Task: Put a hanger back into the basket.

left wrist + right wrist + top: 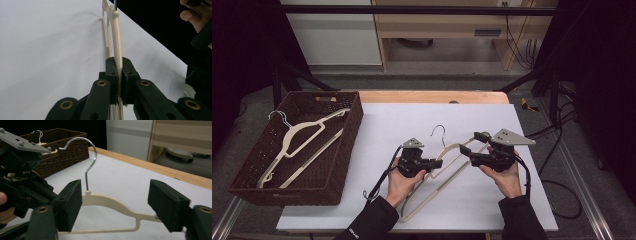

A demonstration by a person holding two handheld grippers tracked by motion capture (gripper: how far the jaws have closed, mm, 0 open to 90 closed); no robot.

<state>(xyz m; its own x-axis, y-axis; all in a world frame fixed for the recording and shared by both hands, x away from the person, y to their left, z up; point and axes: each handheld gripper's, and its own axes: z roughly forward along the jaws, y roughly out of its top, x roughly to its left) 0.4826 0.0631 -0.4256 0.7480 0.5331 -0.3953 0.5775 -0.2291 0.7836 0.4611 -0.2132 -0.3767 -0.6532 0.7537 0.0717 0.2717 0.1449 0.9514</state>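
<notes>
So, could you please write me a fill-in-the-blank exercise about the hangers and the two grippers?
1. The left gripper is shut on the cream ____.
2. The right gripper has its jaws ____, one on each side of the hanger.
3. A second hanger lies inside the brown wicker ____.
4. The hook of the held hanger is made of ____.

Missing words: hanger; open; basket; metal

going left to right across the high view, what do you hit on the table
brown wicker basket holding a cream hanger → left gripper, shut on the cream hanger on the white sheet → right gripper, open
</notes>
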